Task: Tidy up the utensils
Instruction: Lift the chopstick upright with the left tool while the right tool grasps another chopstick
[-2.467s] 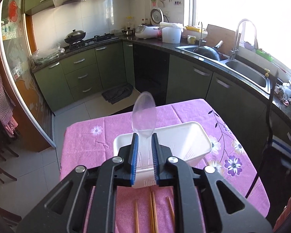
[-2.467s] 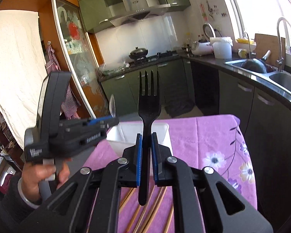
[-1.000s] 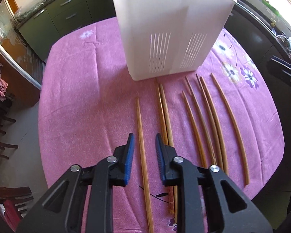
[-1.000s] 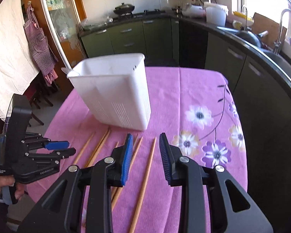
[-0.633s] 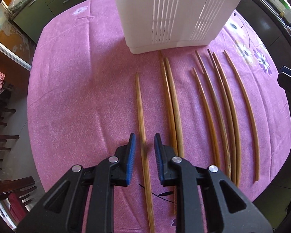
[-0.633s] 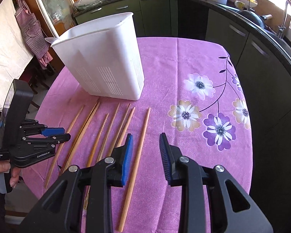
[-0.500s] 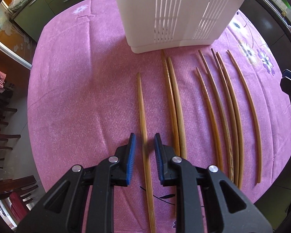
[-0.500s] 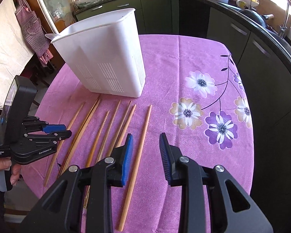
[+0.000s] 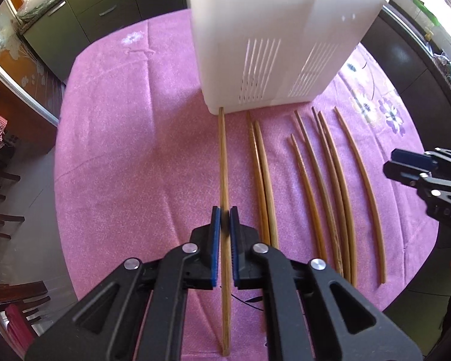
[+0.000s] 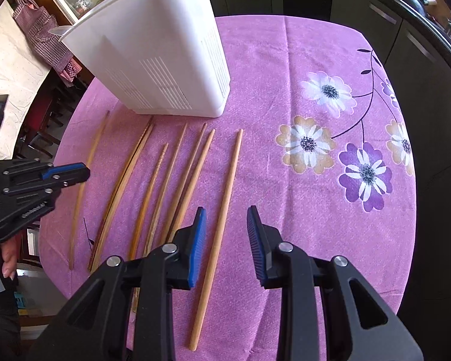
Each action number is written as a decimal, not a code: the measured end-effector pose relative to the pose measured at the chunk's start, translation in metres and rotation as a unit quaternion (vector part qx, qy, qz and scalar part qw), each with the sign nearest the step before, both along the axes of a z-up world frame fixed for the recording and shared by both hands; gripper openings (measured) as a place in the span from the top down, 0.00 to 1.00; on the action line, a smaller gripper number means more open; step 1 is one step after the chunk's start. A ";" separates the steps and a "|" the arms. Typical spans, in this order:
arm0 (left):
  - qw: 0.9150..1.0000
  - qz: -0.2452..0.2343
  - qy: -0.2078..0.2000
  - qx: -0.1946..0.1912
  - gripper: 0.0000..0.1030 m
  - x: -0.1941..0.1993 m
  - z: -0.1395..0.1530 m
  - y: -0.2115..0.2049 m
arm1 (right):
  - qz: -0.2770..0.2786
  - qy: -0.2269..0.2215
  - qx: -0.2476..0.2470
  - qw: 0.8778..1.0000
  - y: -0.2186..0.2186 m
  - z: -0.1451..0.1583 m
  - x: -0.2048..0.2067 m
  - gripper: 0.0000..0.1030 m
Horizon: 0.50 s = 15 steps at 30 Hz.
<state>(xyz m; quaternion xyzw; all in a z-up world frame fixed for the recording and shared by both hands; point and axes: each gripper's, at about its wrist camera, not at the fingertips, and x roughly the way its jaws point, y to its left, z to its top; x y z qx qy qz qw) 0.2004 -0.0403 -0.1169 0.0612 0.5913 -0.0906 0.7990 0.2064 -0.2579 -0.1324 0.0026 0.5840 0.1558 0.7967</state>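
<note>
Several wooden chopsticks [image 9: 324,180] lie side by side on the pink cloth in front of a tall white slotted utensil holder [image 9: 273,39]. My left gripper [image 9: 224,215] is shut on the leftmost chopstick [image 9: 223,156], gripping it near its middle; its far tip reaches the holder's base. I cannot tell whether it is off the cloth. My right gripper [image 10: 226,210] is open and low over the rightmost chopstick [image 10: 230,180], which runs between its fingers, nearer the left one. The right wrist view also shows the holder [image 10: 153,60] and the left gripper [image 10: 84,173].
The round table [image 10: 285,225] has a pink cloth with flower prints on its right side. A clear spoon end [image 10: 57,30] sticks out at the holder's rim. Dark kitchen cabinets [image 10: 421,69] stand beyond the table; chairs [image 9: 3,186] stand to the left.
The left jaws have closed onto the leftmost chopstick, which earlier lay loose between them. The right gripper has sunk toward the table and tipped further down over the rightmost chopstick.
</note>
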 end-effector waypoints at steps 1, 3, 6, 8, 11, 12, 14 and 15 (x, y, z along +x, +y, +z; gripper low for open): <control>1.000 0.002 -0.013 -0.006 0.94 -0.002 0.010 0.003 | -0.001 0.006 -0.002 1.000 0.000 -0.003 0.003 0.72; 0.999 0.005 -0.039 -0.016 0.94 -0.008 0.028 0.007 | -0.002 0.017 -0.002 1.000 0.002 -0.007 0.008 0.72; 0.997 0.007 -0.076 -0.027 0.94 -0.019 0.052 0.014 | -0.001 0.026 -0.009 1.000 0.008 -0.013 0.015 0.72; 0.995 0.006 -0.099 -0.032 0.94 -0.025 0.064 0.017 | 0.000 0.033 -0.013 0.999 0.012 -0.017 0.020 0.72; 0.992 0.005 -0.123 -0.040 0.94 -0.036 0.078 0.018 | 0.002 0.041 -0.025 0.999 0.021 -0.024 0.026 0.72; 0.991 0.004 -0.129 -0.042 0.94 -0.038 0.081 0.016 | 0.000 0.042 -0.031 0.999 0.023 -0.026 0.027 0.72; 0.990 0.005 -0.136 -0.040 0.94 -0.040 0.083 0.015 | -0.007 0.043 -0.041 0.998 0.026 -0.029 0.028 0.72; 0.989 0.003 -0.139 -0.042 0.94 -0.042 0.084 0.014 | -0.009 0.042 -0.046 0.998 0.029 -0.030 0.028 0.73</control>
